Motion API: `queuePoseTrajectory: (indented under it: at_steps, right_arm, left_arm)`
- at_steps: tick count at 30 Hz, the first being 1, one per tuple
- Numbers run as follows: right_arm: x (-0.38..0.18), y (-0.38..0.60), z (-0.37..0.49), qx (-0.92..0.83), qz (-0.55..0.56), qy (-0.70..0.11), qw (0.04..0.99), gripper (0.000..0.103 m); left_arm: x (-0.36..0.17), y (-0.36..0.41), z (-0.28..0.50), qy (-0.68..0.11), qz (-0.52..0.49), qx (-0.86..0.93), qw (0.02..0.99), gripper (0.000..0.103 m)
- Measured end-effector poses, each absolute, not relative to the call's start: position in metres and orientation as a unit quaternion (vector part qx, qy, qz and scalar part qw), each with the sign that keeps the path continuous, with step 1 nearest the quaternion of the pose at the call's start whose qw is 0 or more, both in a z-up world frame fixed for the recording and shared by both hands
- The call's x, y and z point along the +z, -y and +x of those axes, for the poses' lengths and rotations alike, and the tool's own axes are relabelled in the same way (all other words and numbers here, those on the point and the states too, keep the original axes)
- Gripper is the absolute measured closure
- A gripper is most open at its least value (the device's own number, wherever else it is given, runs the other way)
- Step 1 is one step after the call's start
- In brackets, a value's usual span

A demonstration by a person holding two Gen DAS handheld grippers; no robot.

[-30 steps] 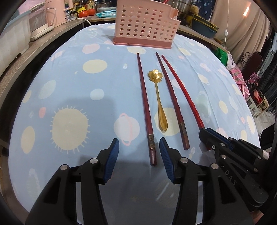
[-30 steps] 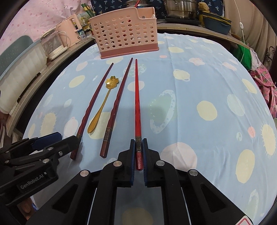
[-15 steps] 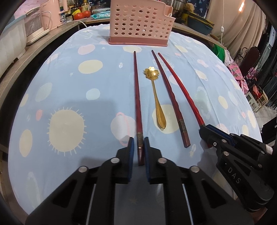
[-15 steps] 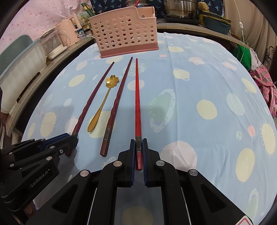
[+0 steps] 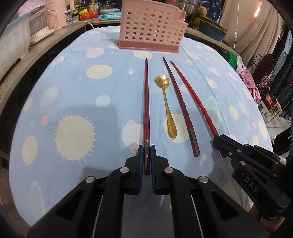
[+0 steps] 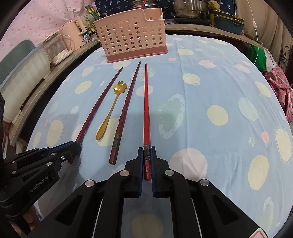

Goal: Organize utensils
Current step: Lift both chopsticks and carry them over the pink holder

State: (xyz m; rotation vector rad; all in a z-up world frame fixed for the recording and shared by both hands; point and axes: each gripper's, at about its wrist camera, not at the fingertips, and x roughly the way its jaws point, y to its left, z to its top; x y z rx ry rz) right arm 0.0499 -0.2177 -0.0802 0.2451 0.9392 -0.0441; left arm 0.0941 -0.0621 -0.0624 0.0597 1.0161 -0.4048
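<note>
Three chopsticks and a gold flower-headed spoon (image 5: 165, 106) lie side by side on the blue cloth, pointing at a pink perforated utensil basket (image 5: 151, 27) at the far end. My left gripper (image 5: 146, 153) is shut on the near end of the leftmost dark red chopstick (image 5: 146, 98). My right gripper (image 6: 146, 155) is shut on the near end of the bright red chopstick (image 6: 146, 102). A second dark red chopstick (image 6: 126, 109) lies free between the spoon (image 6: 111, 111) and the bright red one. The basket also shows in the right wrist view (image 6: 131, 34).
The round table carries a blue cloth (image 5: 73, 87) with sun and planet prints. A counter behind holds pink appliances (image 6: 60, 47), pots (image 6: 190, 8) and bottles. Each gripper shows at the edge of the other's view.
My left gripper was open beside the dark red chopstick a second ago; it has shifted right and shut on its near end. My right gripper has stayed shut on the bright red chopstick.
</note>
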Motion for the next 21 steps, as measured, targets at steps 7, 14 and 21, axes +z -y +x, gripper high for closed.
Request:
queuePoseTrajectory:
  at_steps: [7, 14, 21]
  right_arm:
    - [-0.054, 0.224, 0.042, -0.018, 0.127, -0.427, 0.895, 0.096]
    - [-0.007, 0.237, 0.037, -0.02, 0.14, -0.376, 0.916, 0.096]
    - [0.046, 0.254, 0.043, -0.017, 0.149, -0.319, 0.936, 0.096]
  left_arm:
    - [-0.038, 0.055, 0.094, -0.46, 0.019, -0.19, 0.867, 0.096]
    - [0.002, 0.049, 0.103, -0.425, 0.006, -0.192, 0.885, 0.096]
    - [0.056, 0.047, 0.118, -0.369, -0.007, -0.196, 0.908, 0.096]
